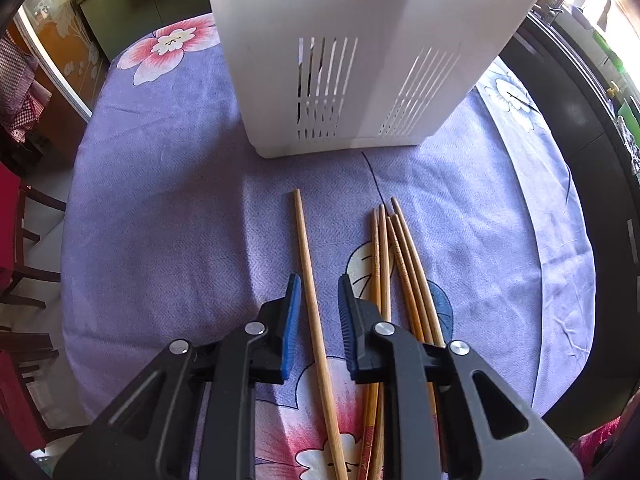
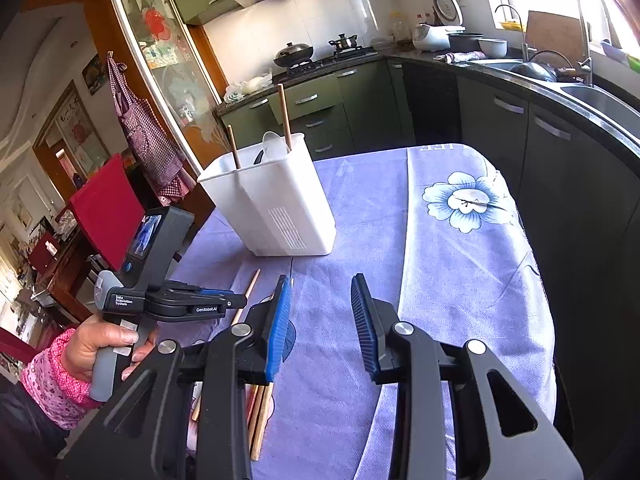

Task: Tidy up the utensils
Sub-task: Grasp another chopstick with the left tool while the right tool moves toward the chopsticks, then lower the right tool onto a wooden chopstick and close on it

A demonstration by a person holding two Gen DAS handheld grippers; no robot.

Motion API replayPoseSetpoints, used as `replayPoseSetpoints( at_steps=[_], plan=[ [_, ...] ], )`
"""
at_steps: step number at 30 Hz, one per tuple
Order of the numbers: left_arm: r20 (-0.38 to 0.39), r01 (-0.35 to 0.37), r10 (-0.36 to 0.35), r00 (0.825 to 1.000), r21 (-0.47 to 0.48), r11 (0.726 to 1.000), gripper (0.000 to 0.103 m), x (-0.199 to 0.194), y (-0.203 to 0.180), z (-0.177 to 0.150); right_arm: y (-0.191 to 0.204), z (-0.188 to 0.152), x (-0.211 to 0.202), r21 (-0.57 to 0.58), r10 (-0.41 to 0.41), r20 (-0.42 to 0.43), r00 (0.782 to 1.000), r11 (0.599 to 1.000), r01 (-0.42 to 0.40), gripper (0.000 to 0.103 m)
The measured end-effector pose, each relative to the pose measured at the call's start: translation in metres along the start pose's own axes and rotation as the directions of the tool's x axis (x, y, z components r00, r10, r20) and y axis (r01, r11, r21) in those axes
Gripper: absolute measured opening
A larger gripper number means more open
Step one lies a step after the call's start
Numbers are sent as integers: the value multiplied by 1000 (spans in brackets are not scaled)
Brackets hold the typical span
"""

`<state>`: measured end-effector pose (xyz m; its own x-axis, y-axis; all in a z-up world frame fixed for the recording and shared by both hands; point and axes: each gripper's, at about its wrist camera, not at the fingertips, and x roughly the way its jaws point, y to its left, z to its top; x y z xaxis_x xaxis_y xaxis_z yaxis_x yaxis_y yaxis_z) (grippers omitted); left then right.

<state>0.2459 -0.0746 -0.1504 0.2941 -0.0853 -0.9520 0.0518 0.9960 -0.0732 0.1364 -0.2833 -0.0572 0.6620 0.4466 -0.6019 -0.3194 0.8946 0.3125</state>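
L gripper [image 1: 319, 300] spread astride lone chopstick [image 1: 310, 280], not pinching yet; R gripper [image 2: 320, 312] spread, empty; risk: off-centre closing rolls stick toward the bundle [image 1: 394, 264].

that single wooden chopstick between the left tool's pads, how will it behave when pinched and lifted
The single thin wooden chopstick is probably light and stiff. Being round and lying flat on the purple floral tablecloth, it may roll. It lies loose between the left tool pads and may pivot.

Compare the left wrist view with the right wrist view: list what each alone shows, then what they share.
Left wrist only: the left claw open around a single wooden chopstick, its pads not touching it, with a loose chopstick bundle alongside.
Right wrist only: the open, empty right claw, two chopsticks standing in the holder, and the kitchen sink.
Both: the white slotted plastic holder and the purple floral tablecloth.
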Motion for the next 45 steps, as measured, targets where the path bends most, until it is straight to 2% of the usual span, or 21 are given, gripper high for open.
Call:
replayPoseSetpoints(
  at_steps=[4,8,12,14,18,21,28,32,35,42,45],
  plan=[
    [-17,-13,13,1000,0,1000,14,6,-2,-2,-3,-1,4,6,6,-10,1000,1000,-6,31],
    [-36,-27,27,999,-8,1000,13,12,-1,-4,-3,0,8,12,7,-19,1000,1000,-7,37],
    [-29,-46,46,999,4,999,13,11,-2,-5,0,1,11,9,10,-25,1000,1000,-10,37],
    [-21,-58,58,998,16,998,10,10,-4,-7,2,2,14,6,11,-30,1000,1000,-11,37],
    [-6,-48,48,999,12,999,6,8,-6,-11,7,3,24,-5,10,-50,999,1000,-10,37],
    [30,-35,35,999,-2,999,6,0,2,-12,13,1,42,-27,1,-98,995,1000,-4,37],
    [187,-10,12,982,-9,1000,6,-52,18,-24,31,-15,115,-92,-12,-276,961,996,-14,36],
    [266,-5,6,964,-3,1000,6,-78,22,-37,40,-21,148,-110,-19,-345,939,994,-20,29],
    [294,9,-10,956,6,1000,6,-89,24,-44,42,-22,163,-106,-23,-377,926,994,-18,24],
    [313,31,-34,949,16,999,6,-97,27,-49,54,-22,185,-121,-29,-424,905,992,-25,24],
    [317,32,-36,948,17,999,6,-99,28,-51,59,-24,190,-145,-57,-432,900,989,-8,24]
  ],
)
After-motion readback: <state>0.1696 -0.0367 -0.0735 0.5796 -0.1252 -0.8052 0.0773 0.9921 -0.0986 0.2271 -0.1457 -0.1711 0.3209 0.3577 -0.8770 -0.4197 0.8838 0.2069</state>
